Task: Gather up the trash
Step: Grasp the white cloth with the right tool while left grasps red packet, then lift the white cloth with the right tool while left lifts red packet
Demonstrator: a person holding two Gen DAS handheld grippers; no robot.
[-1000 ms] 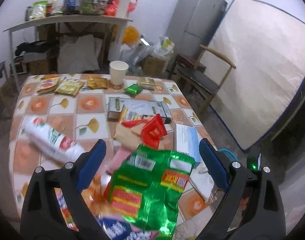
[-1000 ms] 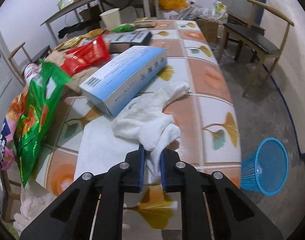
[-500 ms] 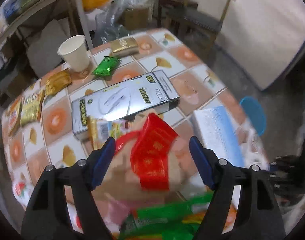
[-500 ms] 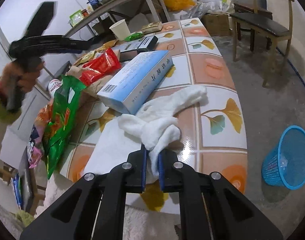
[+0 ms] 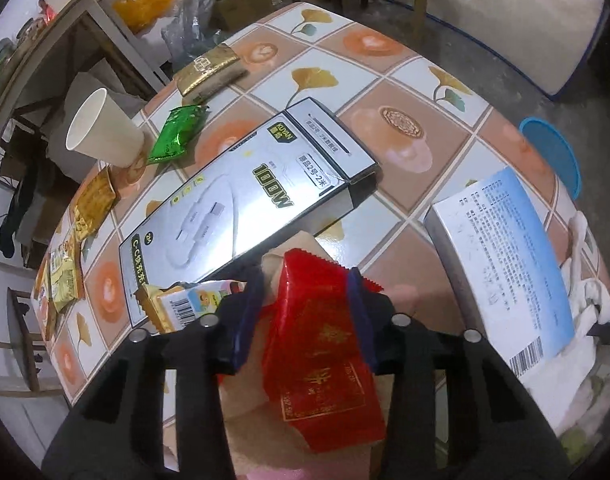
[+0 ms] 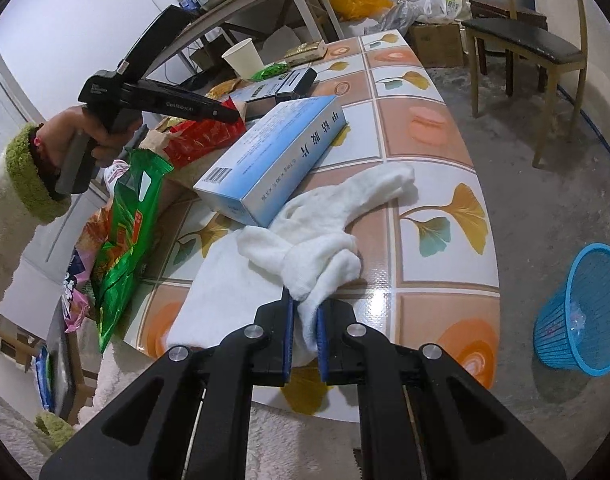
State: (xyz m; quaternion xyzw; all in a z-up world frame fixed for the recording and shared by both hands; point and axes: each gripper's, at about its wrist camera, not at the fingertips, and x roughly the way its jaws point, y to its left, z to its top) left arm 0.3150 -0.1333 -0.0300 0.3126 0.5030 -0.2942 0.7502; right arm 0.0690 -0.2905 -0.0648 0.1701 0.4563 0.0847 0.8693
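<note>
1. The left claw (image 5: 305, 300) straddles a red wrapper (image 5: 321, 356), one blue finger (image 5: 247, 320) on each side and pressing against the wrapper's edges, so it is pinching the wrapper.
2. The red wrapper lies on a tan paper bag (image 5: 301, 248) near the front of the tabletop (image 5: 385, 92), just in front of a long white cable box (image 5: 245, 204).
3. A small yellow snack packet (image 5: 177, 304) lies just left of the left claw, against the cable box.
4. The right claw (image 6: 305, 332) is pressed together on a fold of a white cloth (image 6: 317, 236), which drapes over the tabletop's near edge.
5. The cloth touches the near end of a blue box (image 6: 273, 160), which lies flat at an angle on the tabletop.
6. In the right wrist view, a large green bag (image 6: 125, 240) hangs over the tabletop's left edge, beside the person's left hand (image 6: 85, 136) gripping the claw's handle.
7. Farther back stand a paper cup (image 5: 105, 132), tilted in the left wrist view by the lens, a small green packet (image 5: 177, 134) just beside it, and a gold packet (image 5: 209, 70) beyond.
8. A blue basket (image 6: 585, 312) sits on the floor to the right of the tabletop, well apart from both claws.
</note>
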